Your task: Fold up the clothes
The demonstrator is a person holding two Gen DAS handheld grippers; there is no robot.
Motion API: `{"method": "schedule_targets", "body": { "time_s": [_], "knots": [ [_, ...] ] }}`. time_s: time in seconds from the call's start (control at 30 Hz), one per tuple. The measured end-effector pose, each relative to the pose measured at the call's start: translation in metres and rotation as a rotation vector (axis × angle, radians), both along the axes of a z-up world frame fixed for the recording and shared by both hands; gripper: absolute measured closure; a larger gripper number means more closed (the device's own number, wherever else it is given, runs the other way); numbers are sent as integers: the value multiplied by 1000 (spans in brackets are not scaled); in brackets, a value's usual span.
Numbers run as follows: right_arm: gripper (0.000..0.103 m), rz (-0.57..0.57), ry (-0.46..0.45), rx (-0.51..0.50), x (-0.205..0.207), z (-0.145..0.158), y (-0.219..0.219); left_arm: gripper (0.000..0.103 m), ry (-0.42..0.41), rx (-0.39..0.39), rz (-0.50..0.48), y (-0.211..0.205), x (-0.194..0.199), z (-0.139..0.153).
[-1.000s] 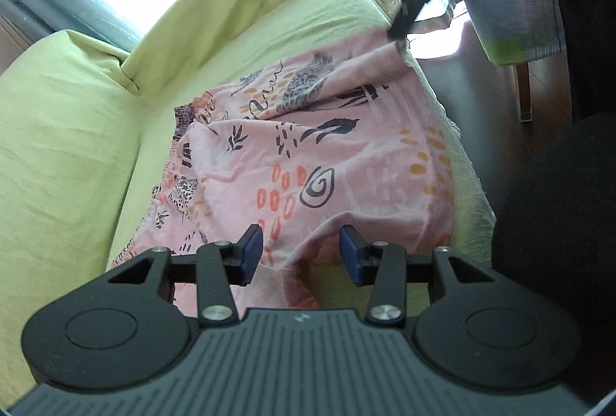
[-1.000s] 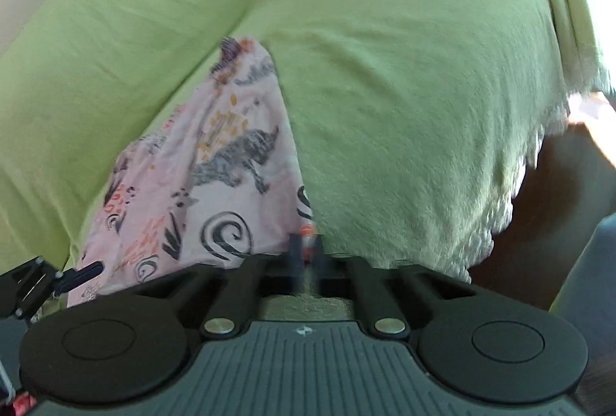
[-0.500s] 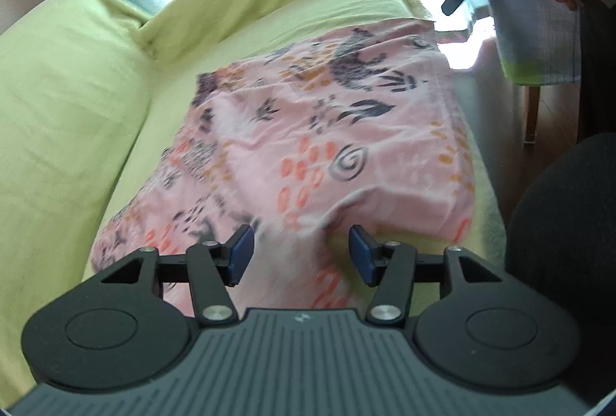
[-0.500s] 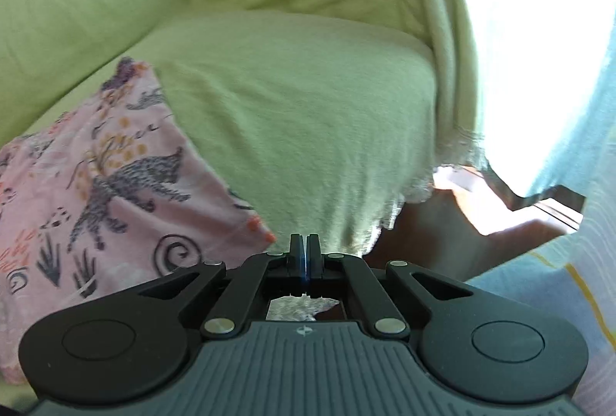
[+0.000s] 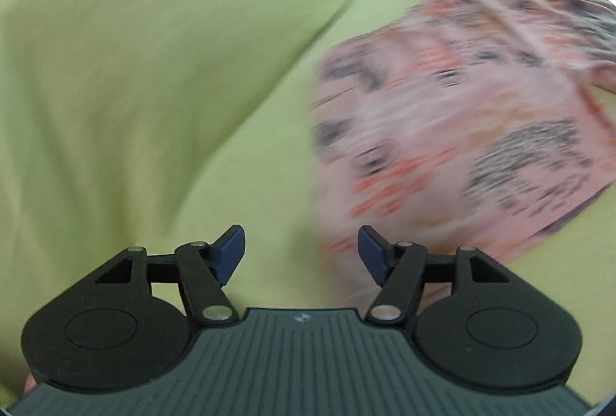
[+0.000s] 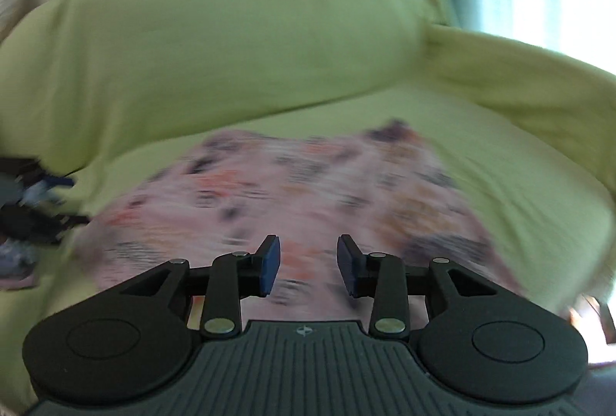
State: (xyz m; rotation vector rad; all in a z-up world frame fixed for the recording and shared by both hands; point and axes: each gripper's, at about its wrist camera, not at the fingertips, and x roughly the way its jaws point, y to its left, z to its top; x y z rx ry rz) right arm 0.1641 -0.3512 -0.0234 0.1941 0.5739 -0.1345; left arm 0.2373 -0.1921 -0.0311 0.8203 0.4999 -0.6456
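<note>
Lying blurred on the green sofa seat, the pink patterned garment fills mid-frame right of the left gripper. Both grippers' jaws have just been opening, left wide, right gripper narrower, nothing between either.

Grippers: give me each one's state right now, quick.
Left gripper: jaws open, just been widening, holding nothing.
Right gripper: jaws open, just been opening, holding nothing.

Pink printed garment: thin cloth, seemingly smooth; green sofa cover: matt fabric.
</note>
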Motion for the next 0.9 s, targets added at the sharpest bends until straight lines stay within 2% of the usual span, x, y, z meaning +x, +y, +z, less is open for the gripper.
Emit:
{"method": "schedule_targets", "body": {
  "time_s": [0.1,0.23,0.33,0.43,0.57,0.7,0.77,0.8,0.9],
  "knots": [
    [63,173,30,-52,40,2,68,38,21,-37,52,28,18,10],
    [64,397,77,-203,88,-11,169,36,38,-95,57,47,26,18],
    [64,529,69,-250,120,-18,225,34,42,-140,49,55,29,24],
    [64,610,118,-376,153,-36,270,32,34,-166,36,60,31,29],
    [64,641,164,-580,183,-67,308,31,34,-192,27,63,38,30],
    [64,631,140,-684,198,-78,326,31,69,-225,34,59,50,28],
    [74,604,132,-696,204,-80,328,31,104,-254,36,52,60,28],
    [100,588,133,-670,207,-79,324,31,128,-278,35,47,66,29],
    [101,544,85,-593,198,-67,304,32,220,-356,35,20,92,31]
  ]
}}
